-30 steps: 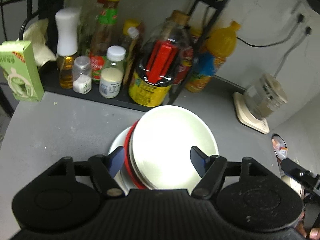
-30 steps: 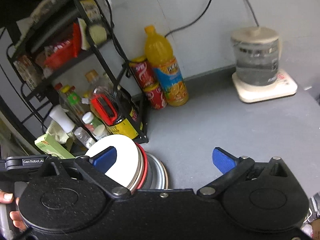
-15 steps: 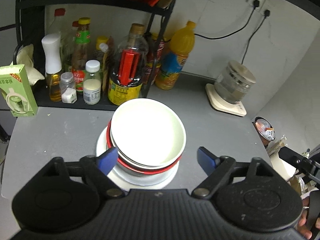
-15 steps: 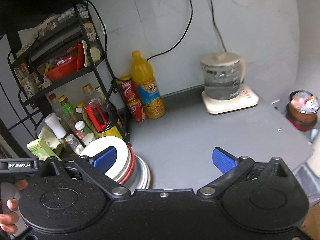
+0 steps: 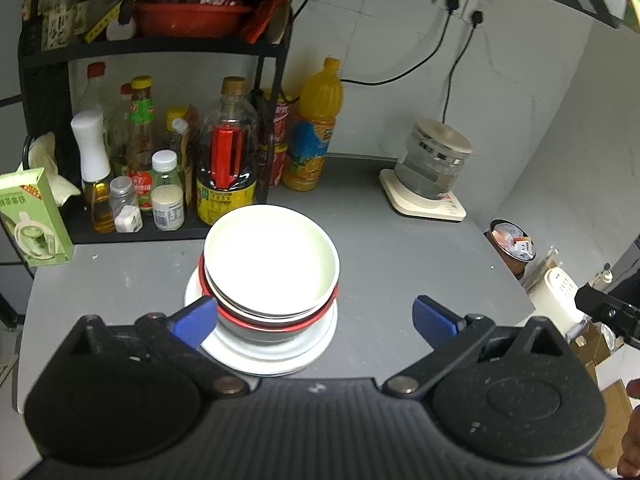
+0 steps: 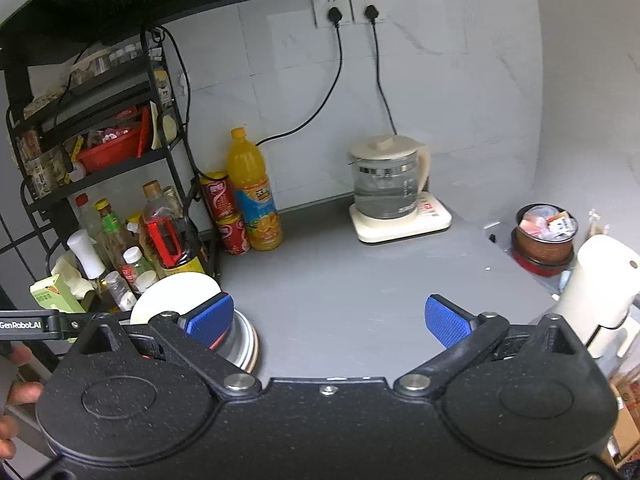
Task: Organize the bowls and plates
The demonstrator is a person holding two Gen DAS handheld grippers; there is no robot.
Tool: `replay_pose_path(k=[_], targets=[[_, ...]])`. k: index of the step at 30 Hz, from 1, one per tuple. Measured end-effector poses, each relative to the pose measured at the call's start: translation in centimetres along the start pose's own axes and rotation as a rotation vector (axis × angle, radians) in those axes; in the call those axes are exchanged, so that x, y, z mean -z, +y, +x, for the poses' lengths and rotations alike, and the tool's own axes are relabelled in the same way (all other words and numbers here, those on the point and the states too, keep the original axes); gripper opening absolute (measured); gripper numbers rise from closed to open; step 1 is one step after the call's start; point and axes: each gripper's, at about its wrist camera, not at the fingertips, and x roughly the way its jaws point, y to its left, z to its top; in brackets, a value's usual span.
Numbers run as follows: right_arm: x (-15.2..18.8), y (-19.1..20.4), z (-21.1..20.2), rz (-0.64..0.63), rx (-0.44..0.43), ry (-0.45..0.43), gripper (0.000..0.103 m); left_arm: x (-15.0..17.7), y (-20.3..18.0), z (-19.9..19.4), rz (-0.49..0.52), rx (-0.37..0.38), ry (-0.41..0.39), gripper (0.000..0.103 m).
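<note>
A stack of dishes stands on the grey counter (image 5: 400, 264). A white bowl (image 5: 271, 260) sits on top, nested in a red-rimmed bowl (image 5: 276, 322), on white plates (image 5: 280, 354). My left gripper (image 5: 314, 318) is open and empty, raised above and in front of the stack. In the right wrist view the stack (image 6: 180, 294) shows at lower left, partly hidden behind the left finger. My right gripper (image 6: 328, 318) is open and empty, above bare counter to the right of the stack.
A black rack (image 5: 160, 46) with bottles and jars stands behind the stack. An orange juice bottle (image 5: 314, 128), cola cans (image 6: 224, 212) and a glass kettle (image 5: 434, 160) on its base stand along the wall. A green carton (image 5: 28, 218) is at far left. A bin (image 6: 546, 236) sits beyond the counter's right edge.
Both grippers have pulled up and back from the stack, so more of the counter and wall shows. The left gripper's jaws have opened wider. The stack has stayed in place.
</note>
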Motion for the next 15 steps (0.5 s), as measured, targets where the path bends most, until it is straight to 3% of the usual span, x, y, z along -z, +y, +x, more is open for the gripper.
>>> replay_pose_path(k=[15], targets=[[2.1, 0.1, -3.0, -0.028, 0.08, -0.007, 0.103, 2.1, -1.6, -3.0, 0.096, -0.041, -0.031, 0.103]])
